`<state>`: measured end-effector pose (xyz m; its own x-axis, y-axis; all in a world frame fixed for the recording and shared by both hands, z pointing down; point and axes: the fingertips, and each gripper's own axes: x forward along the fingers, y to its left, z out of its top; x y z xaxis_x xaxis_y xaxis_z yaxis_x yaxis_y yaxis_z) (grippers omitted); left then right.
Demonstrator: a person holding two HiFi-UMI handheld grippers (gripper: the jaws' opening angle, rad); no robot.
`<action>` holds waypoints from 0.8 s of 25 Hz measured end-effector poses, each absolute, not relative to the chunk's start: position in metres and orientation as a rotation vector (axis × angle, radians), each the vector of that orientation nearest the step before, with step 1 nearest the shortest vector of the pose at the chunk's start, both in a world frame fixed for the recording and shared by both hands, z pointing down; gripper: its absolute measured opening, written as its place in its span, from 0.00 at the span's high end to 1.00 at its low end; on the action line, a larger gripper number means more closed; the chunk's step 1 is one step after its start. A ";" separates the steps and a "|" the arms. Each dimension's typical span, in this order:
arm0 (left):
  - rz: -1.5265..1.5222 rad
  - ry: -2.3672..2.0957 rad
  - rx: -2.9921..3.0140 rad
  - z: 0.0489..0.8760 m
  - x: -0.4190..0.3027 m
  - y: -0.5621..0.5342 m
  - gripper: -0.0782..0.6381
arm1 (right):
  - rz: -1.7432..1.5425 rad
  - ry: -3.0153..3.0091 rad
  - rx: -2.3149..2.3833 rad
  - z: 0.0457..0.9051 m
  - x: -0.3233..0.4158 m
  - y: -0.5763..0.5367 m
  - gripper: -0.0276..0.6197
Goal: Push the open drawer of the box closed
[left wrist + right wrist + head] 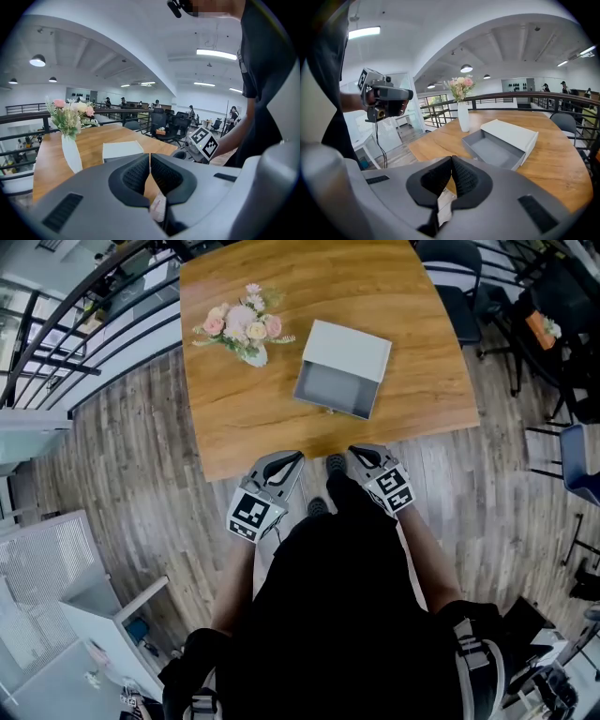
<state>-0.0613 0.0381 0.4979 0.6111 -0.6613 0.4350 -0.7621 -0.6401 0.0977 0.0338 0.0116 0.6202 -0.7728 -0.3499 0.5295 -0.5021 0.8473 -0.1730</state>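
Farthest left, vase of flowers (pixel 246 332): stands on the tabletop (pixel 234 427), well apart from the box and out of the push line.
Left gripper (pixel 150 158): pressed together with nothing between its jaws; held off the tabletop, just short of its near edge, close to the person's body.
Box (pixel 349 345): white, lies near the middle of the tabletop, to the right of the vase.
Drawer (pixel 335 392): grey, empty, pulled well out of the box toward the person; its front panel faces the near edge, turned a little to the left.
Right gripper (pixel 451 161): also pressed together and empty; held off the near edge beside the left one, with the drawer ahead of its jaws and slightly right.
Sliding axis: runs from the near edge away from the person, angled a little to the right, so the push probably has to go forward along that line.
Nearer gripper: both sit close to the front panel; the right one looks slightly nearer and better lined up.
Progress: drawer not yet touched.
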 end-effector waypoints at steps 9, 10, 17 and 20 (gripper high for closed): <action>0.580 -1.265 2.470 0.499 -0.071 -0.009 0.85 | 0.414 -2.568 0.321 0.642 -0.002 -0.020 0.93; 0.580 -1.281 2.456 0.499 -0.072 -0.012 0.85 | 0.442 -2.573 0.283 0.647 -0.004 -0.021 0.93; 0.583 -1.346 2.399 0.504 -0.092 -0.031 0.85 | 0.476 -2.518 0.176 0.681 -0.022 -0.030 0.93; 0.588 -1.342 2.415 0.500 -0.092 -0.044 0.85 | 0.519 -2.506 0.203 0.686 -0.021 -0.038 0.93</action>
